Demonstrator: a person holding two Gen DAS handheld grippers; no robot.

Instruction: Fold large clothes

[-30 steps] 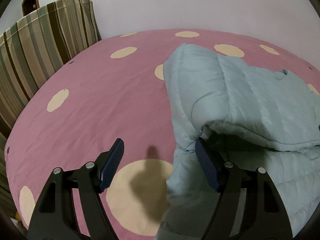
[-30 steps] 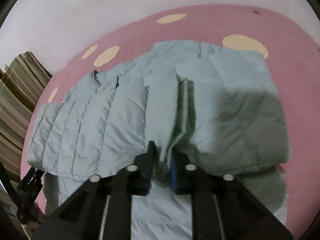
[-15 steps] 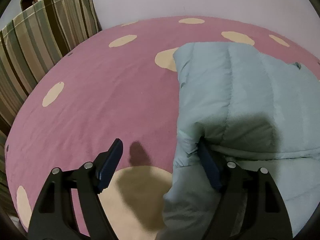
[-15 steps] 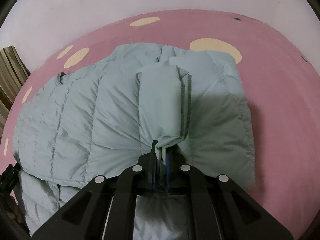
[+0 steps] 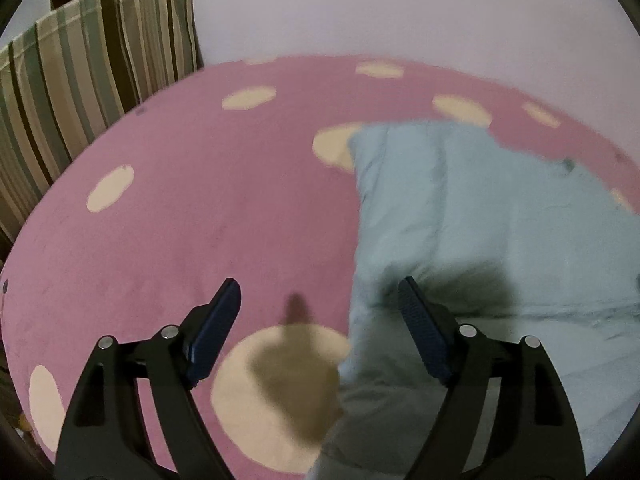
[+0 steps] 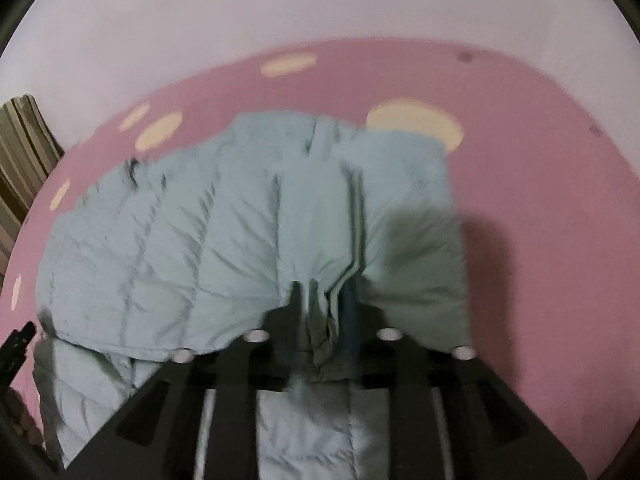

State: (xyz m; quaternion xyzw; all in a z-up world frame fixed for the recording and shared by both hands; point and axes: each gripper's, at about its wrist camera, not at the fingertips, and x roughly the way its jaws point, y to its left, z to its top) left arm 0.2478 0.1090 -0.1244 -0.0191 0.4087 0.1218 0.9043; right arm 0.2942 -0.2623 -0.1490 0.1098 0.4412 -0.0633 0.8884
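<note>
A pale blue quilted jacket [image 6: 192, 248] lies partly folded on a pink bed cover with cream dots [image 5: 180, 208]. In the left wrist view the jacket [image 5: 480, 216] fills the right half. My left gripper [image 5: 320, 300] is open and empty, above the jacket's left edge; its right finger [image 5: 420, 320] is over the fabric and its left finger [image 5: 216, 320] over the bed cover. My right gripper [image 6: 324, 300] is shut on a bunched fold of the jacket's edge and holds it over the folded layer.
A striped green and brown cushion [image 5: 80, 60] stands at the bed's far left; it also shows in the right wrist view [image 6: 20, 152]. A pale wall [image 5: 400, 8] runs behind the bed. Pink cover [image 6: 540, 200] lies to the jacket's right.
My left gripper has lifted off the jacket edge, its right finger now above the fabric. My right gripper has pulled back a little with the fold; the jacket sits further from the camera.
</note>
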